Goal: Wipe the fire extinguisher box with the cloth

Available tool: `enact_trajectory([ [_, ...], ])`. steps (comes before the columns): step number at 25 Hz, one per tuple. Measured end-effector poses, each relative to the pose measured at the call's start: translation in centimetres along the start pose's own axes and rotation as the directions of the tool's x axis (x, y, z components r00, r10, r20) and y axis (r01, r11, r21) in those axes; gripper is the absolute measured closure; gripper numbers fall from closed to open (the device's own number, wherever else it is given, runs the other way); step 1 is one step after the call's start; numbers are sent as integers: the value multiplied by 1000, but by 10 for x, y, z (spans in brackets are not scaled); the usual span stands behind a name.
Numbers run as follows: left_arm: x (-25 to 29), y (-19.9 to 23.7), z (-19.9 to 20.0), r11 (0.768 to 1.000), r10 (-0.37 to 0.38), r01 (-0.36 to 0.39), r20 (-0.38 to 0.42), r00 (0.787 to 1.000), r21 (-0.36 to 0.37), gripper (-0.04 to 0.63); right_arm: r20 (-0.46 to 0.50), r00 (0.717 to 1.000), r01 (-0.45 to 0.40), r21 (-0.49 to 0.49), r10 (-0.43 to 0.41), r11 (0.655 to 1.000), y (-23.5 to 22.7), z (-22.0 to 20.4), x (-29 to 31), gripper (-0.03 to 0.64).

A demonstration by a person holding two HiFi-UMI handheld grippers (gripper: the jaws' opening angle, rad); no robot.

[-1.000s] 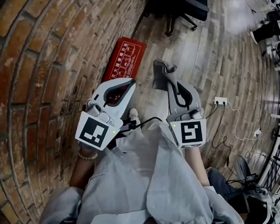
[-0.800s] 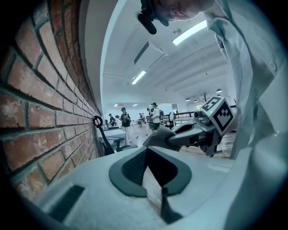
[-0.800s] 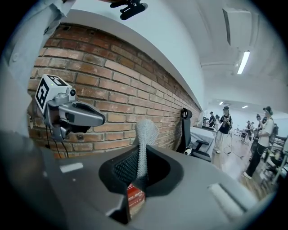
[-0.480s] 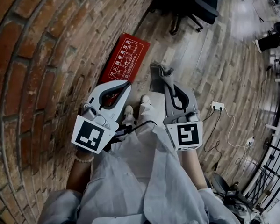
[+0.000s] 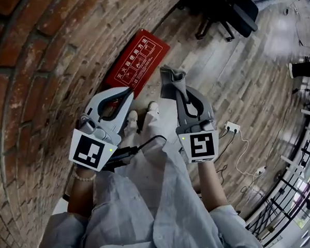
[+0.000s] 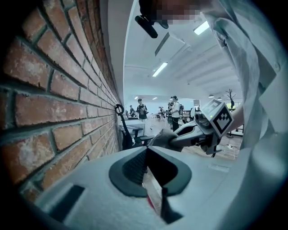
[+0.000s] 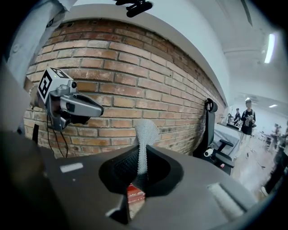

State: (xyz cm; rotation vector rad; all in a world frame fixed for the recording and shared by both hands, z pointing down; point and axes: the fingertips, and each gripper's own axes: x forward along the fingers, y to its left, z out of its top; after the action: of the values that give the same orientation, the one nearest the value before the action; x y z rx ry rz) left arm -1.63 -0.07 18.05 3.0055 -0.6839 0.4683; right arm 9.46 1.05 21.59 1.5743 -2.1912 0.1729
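The red fire extinguisher box (image 5: 136, 62) lies flat on the wooden floor against the brick wall, its white printed panel facing up. My right gripper (image 5: 175, 93) is shut on a grey cloth (image 5: 172, 77) that sticks up past its tips, just right of the box's near end. In the right gripper view the cloth (image 7: 145, 132) stands pinched between the jaws, with a red sliver of the box (image 7: 135, 194) below. My left gripper (image 5: 128, 91) hovers over the box's near corner, its jaws together and empty. The left gripper view also catches the right gripper (image 6: 198, 130).
The brick wall (image 5: 33, 75) runs along the left. A black office chair (image 5: 232, 8) stands beyond the box. A white power strip (image 5: 232, 127) with its cable lies on the floor to the right. The person's shoes (image 5: 131, 119) are just behind the grippers.
The person has stepped forward, and the shoes have come into sight under the grippers. Both grippers have drifted left, still side by side near the box's near end. The cloth stays pinched.
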Motion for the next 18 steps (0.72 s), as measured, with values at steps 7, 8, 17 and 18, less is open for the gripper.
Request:
enact_trajectory([
  [7,16,16,-19,995,92,-94,-45,995,-33,603,-9,997,-72,-11,72,997,-23,-16,40,592],
  [8,19,18,-22,993,109,-111,-48,993,-35,603,-9,996,-90,-17,90,996,-26,-19,47,592],
  [17,41,24,-44,978,192,-198,-84,978,-68,603,-11,983,-185,-42,185,982,-46,-38,105,592],
  [18,44,24,-47,979,191,-196,-86,978,-63,603,-11,981,-192,-45,191,980,-48,-41,113,592],
])
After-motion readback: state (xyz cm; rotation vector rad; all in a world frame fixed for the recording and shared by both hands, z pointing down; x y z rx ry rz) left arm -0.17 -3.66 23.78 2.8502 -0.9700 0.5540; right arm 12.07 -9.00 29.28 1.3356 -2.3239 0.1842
